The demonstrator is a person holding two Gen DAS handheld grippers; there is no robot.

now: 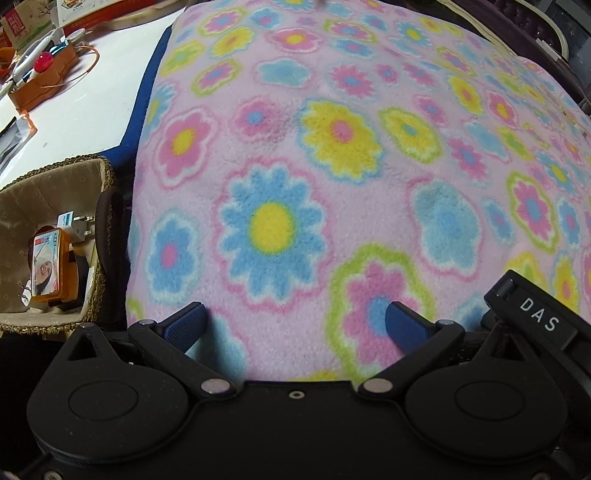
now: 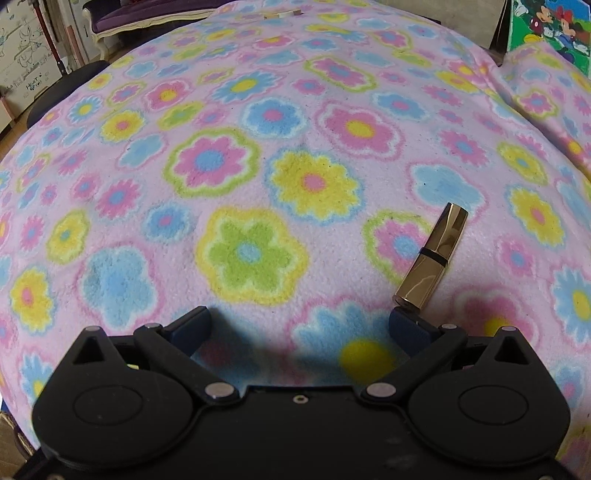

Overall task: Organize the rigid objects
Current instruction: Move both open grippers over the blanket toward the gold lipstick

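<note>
A gold lipstick tube (image 2: 433, 256) with a black band lies on the flowered fleece blanket (image 2: 258, 147), its near end just beyond my right gripper's right fingertip. My right gripper (image 2: 299, 325) is open over the blanket with nothing between its blue pads. In the left wrist view my left gripper (image 1: 295, 321) is also open and empty above the same blanket (image 1: 332, 129). At its left stands a woven basket (image 1: 105, 173) lined with cloth, holding an orange box (image 1: 50, 262) with a printed label and a small white carton (image 1: 74, 225).
A white table (image 1: 92, 103) at the upper left carries a brown pouch (image 1: 44, 77) with pens and a red ball, plus boxes. Another small gold object (image 2: 282, 14) lies at the blanket's far edge. A cartoon picture (image 2: 550, 26) stands at the upper right.
</note>
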